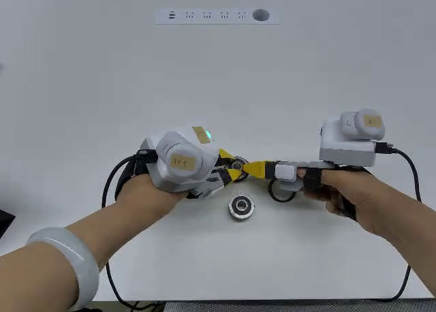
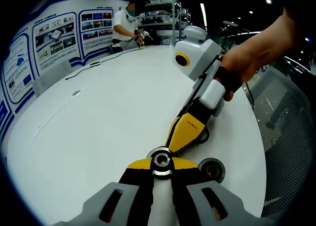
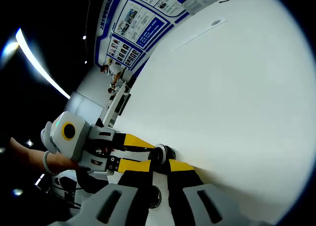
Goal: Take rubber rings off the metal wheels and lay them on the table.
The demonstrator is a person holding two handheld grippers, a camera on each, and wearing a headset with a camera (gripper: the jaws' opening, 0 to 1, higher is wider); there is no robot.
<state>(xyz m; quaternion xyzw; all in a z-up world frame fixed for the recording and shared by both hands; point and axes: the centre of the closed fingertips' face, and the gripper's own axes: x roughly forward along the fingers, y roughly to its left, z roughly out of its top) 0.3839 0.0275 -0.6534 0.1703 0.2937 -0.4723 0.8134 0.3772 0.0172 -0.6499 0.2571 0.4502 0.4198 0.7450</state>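
Observation:
A small metal wheel [image 1: 237, 166] with a black rubber ring is held just above the white table [image 1: 218, 87]. My left gripper [image 1: 230, 170] is shut on this wheel [image 2: 161, 160], its yellow-tipped jaws on either side. My right gripper [image 1: 247, 169] comes in from the right with its yellow jaws pressed together on the wheel's rim [image 3: 163, 151], where the rubber ring sits. A second wheel [image 1: 241, 206] with its ring on lies on the table below the grippers. A loose black rubber ring [image 1: 281, 191] lies flat under the right gripper.
A white power strip [image 1: 216, 16] lies at the far side of the table. Black cables [image 1: 109, 189] trail from both grippers toward the near table edge. Wide bare table stretches beyond the grippers. People stand at distant benches [image 2: 129, 23].

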